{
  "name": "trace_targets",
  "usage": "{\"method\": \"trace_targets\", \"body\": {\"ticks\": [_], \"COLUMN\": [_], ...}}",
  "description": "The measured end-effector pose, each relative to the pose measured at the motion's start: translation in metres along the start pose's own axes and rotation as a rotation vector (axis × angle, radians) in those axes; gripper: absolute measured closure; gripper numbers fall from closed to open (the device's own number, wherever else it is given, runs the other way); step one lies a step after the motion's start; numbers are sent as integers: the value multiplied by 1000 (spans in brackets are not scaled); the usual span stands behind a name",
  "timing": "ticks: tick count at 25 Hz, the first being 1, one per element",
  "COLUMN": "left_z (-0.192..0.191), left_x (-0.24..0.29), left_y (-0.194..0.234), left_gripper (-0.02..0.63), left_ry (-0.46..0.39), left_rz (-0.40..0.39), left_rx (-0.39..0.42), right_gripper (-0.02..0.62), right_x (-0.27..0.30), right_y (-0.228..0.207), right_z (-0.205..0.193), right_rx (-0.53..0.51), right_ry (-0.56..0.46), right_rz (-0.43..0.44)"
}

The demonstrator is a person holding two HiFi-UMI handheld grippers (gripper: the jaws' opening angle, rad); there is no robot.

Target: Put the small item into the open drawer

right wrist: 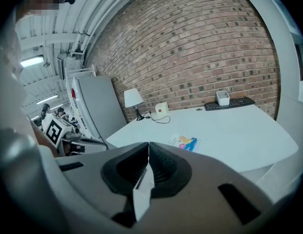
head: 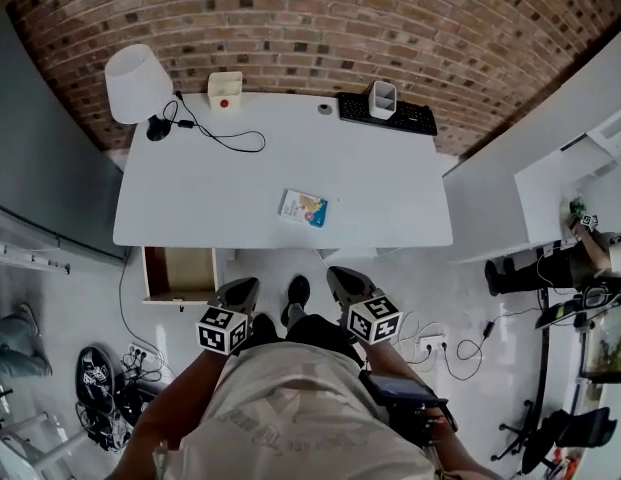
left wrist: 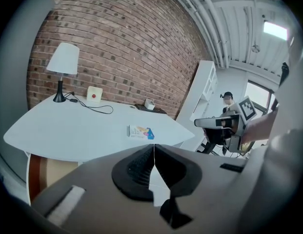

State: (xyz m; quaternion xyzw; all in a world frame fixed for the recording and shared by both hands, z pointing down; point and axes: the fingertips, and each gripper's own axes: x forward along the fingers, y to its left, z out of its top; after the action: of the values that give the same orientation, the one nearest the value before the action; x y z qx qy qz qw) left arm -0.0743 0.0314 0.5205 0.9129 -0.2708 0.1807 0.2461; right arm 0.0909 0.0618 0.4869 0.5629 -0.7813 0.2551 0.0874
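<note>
Rough, matt red-brown brick on the wall (head: 410, 28) along the top of the frame. Smooth white on the table (head: 390, 198), faintly sheeny. Printed, glossy-looking card or paper on the small item (head: 304, 208) at its centre. Pale brown wood-look lining inside the drawer (head: 176, 271), lower left. Matt white on the lamp shade (head: 136, 83), black plastic on the keyboard (head: 388, 116). Slightly glossy pale floor (head: 410, 278). Matt black, ribbed, rubbery pads (left wrist: 136, 165) on the left gripper (left wrist: 153, 147) and right gripper (right wrist: 148, 147), in smooth grey plastic
</note>
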Motion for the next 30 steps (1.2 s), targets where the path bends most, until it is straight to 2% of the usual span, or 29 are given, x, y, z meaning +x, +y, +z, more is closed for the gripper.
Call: {"method": "trace_targets", "body": {"ticks": [14, 30], "left_z": [27, 56], "left_x": [50, 128], "left_y": [10, 14], "left_gripper": [598, 597], "left_ry": [82, 191], "left_rz": [-5, -36], "left_rx": [86, 206], "right_gripper": [589, 589], "right_x": [35, 56], "right_y": [-55, -125], "right_z": [22, 40], "right_rx": [37, 87], "right_ry": [-14, -23], "right_rz": [28, 18]}}
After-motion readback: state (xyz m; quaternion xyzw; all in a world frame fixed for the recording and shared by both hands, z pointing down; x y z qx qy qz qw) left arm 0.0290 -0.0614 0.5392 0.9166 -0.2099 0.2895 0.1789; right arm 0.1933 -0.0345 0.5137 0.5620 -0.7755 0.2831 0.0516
